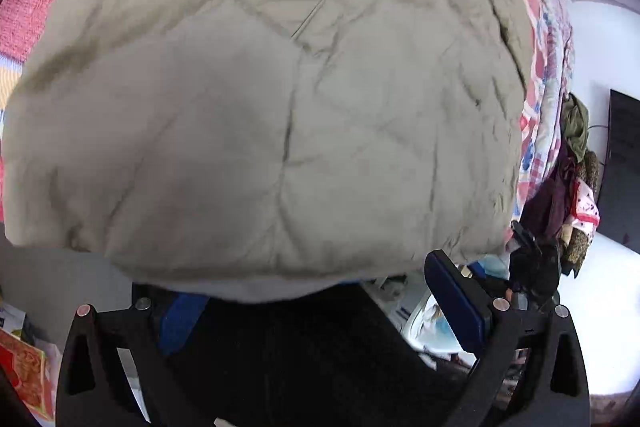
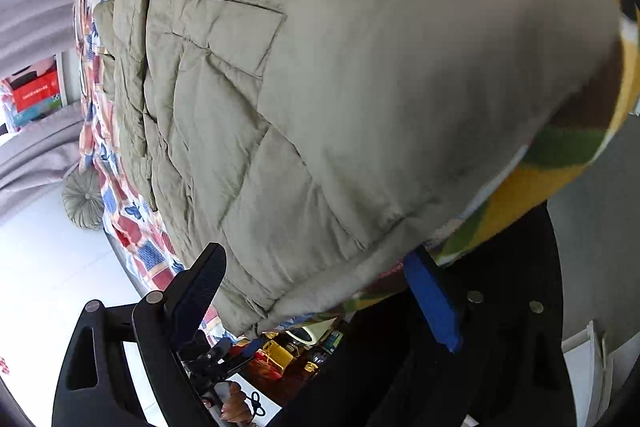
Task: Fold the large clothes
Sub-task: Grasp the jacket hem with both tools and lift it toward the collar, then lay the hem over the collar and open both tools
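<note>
Both gaping, the left gripper point(image 1: 316, 303) and right gripper point(image 2: 320, 291) face the khaki quilted padded jacket point(image 1: 272, 99), lying lengthwise away along the patchwork-covered bed point(image 2: 140, 251).

Bedroom: patchwork bedspread point(image 2: 132, 227), hanging clothes point(image 1: 576, 171).

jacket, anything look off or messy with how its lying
Nothing damaged. The beige quilted jacket is rumpled and overhangs the near edge of the patterned bedspread. Its far side is bunched into ridges rather than flat. Both tools, left and right, are open at the hem.
</note>
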`<action>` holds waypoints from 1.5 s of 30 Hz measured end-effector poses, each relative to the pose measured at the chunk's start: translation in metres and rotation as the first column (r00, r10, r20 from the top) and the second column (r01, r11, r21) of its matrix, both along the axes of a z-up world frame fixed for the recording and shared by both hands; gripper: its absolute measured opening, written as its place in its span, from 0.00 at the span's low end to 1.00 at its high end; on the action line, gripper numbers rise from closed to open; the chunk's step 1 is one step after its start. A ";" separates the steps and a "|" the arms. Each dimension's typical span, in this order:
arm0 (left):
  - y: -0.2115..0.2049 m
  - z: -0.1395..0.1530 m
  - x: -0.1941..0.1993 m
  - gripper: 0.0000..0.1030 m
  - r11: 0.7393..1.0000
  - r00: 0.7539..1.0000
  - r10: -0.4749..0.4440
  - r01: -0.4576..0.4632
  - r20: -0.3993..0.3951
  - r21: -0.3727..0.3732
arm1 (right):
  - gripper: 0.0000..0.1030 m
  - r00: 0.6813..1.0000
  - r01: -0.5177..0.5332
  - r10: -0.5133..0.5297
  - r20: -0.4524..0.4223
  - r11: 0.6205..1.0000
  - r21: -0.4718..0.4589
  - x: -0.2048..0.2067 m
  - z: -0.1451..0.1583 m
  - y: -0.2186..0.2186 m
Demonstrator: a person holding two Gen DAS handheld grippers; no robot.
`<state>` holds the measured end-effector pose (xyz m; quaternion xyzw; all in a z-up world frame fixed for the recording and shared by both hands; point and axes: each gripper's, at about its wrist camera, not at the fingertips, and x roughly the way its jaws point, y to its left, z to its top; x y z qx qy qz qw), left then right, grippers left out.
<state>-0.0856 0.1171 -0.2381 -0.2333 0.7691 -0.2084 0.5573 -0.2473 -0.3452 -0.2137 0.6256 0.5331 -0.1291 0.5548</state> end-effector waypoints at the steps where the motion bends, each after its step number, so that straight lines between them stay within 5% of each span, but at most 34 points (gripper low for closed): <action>1: -0.003 0.003 0.003 0.99 1.000 1.000 0.013 -0.013 0.021 -0.011 | 0.89 1.000 0.000 0.000 0.010 1.000 0.001 0.004 0.002 0.000; 4: -0.011 0.005 0.012 0.99 0.999 0.999 0.031 -0.030 0.038 -0.029 | 0.89 0.998 0.013 -0.013 0.060 1.000 -0.002 0.011 0.009 -0.002; 6: -0.019 0.003 0.017 0.87 1.000 0.999 0.021 -0.020 0.043 -0.016 | 0.89 0.995 0.027 -0.027 0.095 1.000 0.002 0.016 0.013 -0.004; 10: -0.022 0.004 0.031 0.22 1.000 0.999 -0.015 0.013 0.051 0.028 | 0.89 0.994 0.058 -0.059 0.090 0.998 0.012 0.022 0.005 -0.008; 13: -0.018 0.016 0.037 0.14 1.000 0.996 -0.009 0.007 0.091 0.030 | 0.86 0.992 0.082 -0.084 0.099 0.996 0.027 0.024 0.005 -0.009; 15: -0.019 0.033 0.042 0.14 0.999 0.989 -0.027 0.023 0.144 0.030 | 0.58 0.991 0.090 -0.092 0.094 0.996 0.024 0.024 0.007 -0.010; 16: -0.020 0.041 0.045 0.14 0.999 0.984 -0.041 0.036 0.171 0.032 | 0.32 0.994 0.084 -0.084 0.074 0.996 0.010 0.023 0.008 -0.012; 17: -0.021 0.049 0.048 0.14 0.998 0.979 -0.051 0.046 0.197 0.034 | 0.16 0.996 0.076 -0.076 0.050 0.997 -0.005 0.023 0.008 -0.014; 19: -0.026 0.068 0.056 0.14 0.997 0.965 -0.075 0.068 0.251 0.038 | 0.11 0.997 0.069 -0.068 0.049 0.997 -0.027 0.025 0.014 -0.018; 27: -0.038 0.133 0.097 0.14 0.991 0.879 -0.133 0.112 0.458 0.073 | 0.09 0.976 -0.121 0.163 0.144 0.956 -0.267 0.074 0.082 -0.024; 36: -0.057 0.195 0.172 0.14 0.996 0.758 -0.087 0.051 0.646 0.075 | 0.09 0.925 -0.159 0.298 0.237 0.869 -0.469 0.143 0.155 -0.042; 45: -0.098 0.200 0.267 0.14 0.993 0.666 -0.076 -0.014 0.742 0.114 | 0.09 0.857 -0.205 0.441 0.266 0.766 -0.610 0.249 0.197 -0.063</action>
